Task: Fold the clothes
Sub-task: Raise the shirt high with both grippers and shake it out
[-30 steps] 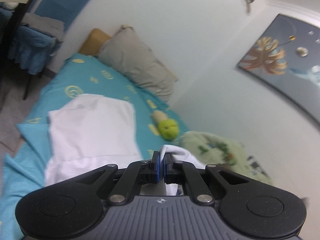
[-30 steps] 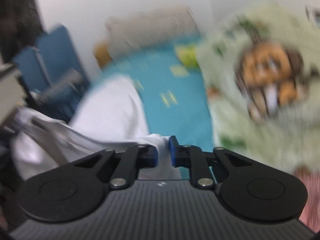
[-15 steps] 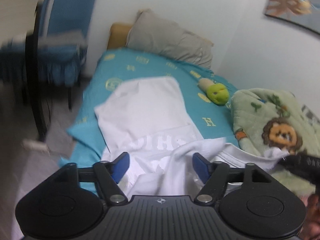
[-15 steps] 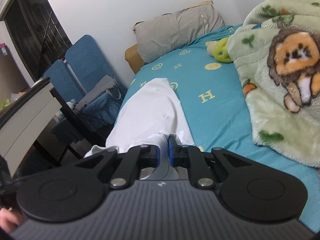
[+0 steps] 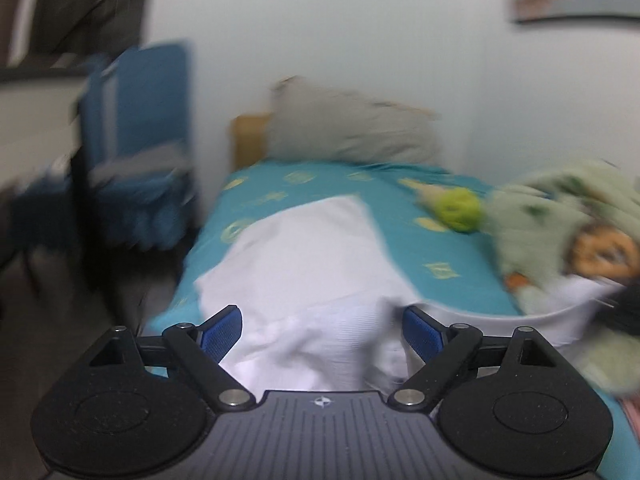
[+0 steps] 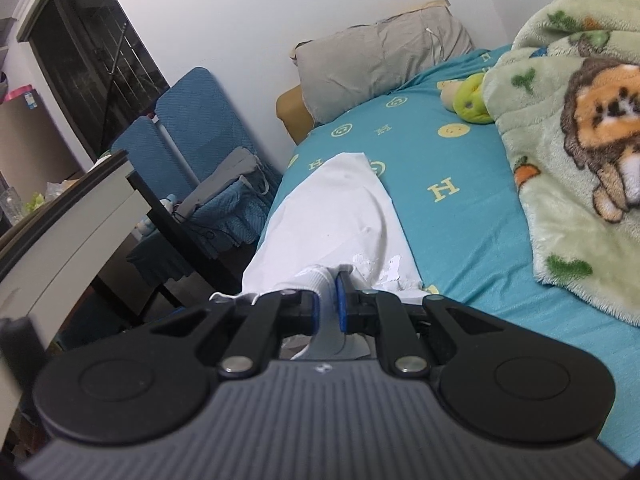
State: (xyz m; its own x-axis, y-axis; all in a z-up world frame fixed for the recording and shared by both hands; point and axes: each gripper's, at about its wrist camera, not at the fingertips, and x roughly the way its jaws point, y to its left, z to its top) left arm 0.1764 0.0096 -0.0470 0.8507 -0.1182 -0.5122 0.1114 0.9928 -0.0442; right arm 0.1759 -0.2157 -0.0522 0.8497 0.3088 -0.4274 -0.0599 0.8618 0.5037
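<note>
A white T-shirt (image 5: 312, 264) lies lengthwise on the teal bed sheet (image 5: 448, 292), its near end bunched below my left gripper (image 5: 322, 330). That gripper is open, its blue pads wide apart above the cloth. The left wrist view is motion-blurred. In the right wrist view the same white T-shirt (image 6: 340, 208) stretches away over the bed, and my right gripper (image 6: 327, 300) is shut on a fold of its near edge. At the right of the left wrist view a strip of the shirt runs off toward a dark shape that I cannot make out.
A green lion-print blanket (image 6: 580, 120) covers the right side of the bed. A green plush toy (image 6: 470, 98) and a grey pillow (image 6: 380, 60) sit at the head. Blue chairs (image 6: 192, 128) draped with clothes and a dark-edged table (image 6: 72, 216) stand left of the bed.
My left gripper let go of the shirt and opened wide, then swung to face up the bed. The right gripper stays shut on the shirt's edge and has steadied.
</note>
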